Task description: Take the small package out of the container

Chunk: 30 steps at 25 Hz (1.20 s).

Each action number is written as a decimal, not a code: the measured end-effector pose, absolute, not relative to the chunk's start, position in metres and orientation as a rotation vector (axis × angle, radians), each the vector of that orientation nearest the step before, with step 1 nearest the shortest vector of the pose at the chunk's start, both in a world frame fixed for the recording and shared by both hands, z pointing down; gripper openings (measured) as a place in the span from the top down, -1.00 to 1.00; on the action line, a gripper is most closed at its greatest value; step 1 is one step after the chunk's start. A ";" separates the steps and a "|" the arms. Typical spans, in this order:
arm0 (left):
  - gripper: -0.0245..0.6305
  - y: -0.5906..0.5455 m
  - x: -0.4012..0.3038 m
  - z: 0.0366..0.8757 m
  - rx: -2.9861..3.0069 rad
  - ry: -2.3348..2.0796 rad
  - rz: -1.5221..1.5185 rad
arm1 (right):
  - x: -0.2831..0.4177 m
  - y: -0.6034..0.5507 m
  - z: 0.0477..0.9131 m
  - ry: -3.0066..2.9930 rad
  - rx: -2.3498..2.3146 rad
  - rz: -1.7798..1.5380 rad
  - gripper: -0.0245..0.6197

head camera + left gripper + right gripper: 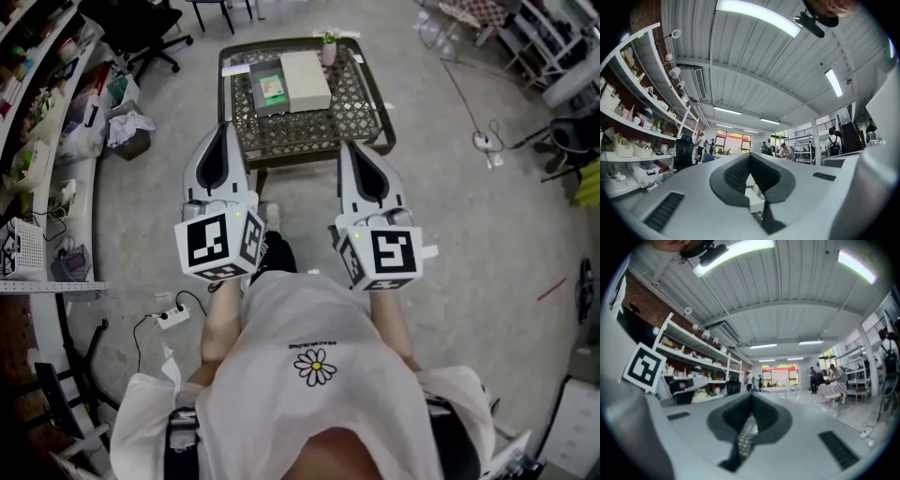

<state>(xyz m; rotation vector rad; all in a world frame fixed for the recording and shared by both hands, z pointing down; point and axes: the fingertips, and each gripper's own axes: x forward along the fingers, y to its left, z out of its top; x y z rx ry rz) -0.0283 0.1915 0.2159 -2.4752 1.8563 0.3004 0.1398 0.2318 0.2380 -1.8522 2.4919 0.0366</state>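
Observation:
On a dark metal mesh table (309, 131) stands a grey open container (256, 97) with a small green-and-white package (272, 88) lying in it. A cream box (306, 79) sits right beside it. My left gripper (223, 127) and right gripper (353, 147) are held side by side near the table's front edge, well short of the container, pointing roughly level. Both are shut and hold nothing. In the left gripper view the left gripper (750, 155) shows pads meeting at the tip; the right gripper (751, 395) looks the same in its own view.
A small pink vase (328, 50) with a plant stands at the table's back right corner. Shelves (37, 103) and bags (127, 127) line the left side. A power strip (172, 317) and a cable lie on the floor at the left. More cables (487, 141) lie at the right.

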 end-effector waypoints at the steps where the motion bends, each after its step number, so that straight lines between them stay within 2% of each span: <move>1: 0.85 0.187 -0.031 0.214 -2.465 1.854 0.303 | 0.138 0.226 0.239 2.492 -1.853 0.028 0.83; 15: 0.85 0.076 -0.076 0.226 -2.434 1.876 0.322 | 0.102 0.103 0.270 2.519 -1.854 -0.103 0.83; 30: 0.85 -0.076 -0.101 0.229 -2.413 1.846 0.238 | 0.057 -0.049 0.257 2.530 -1.922 -0.126 0.83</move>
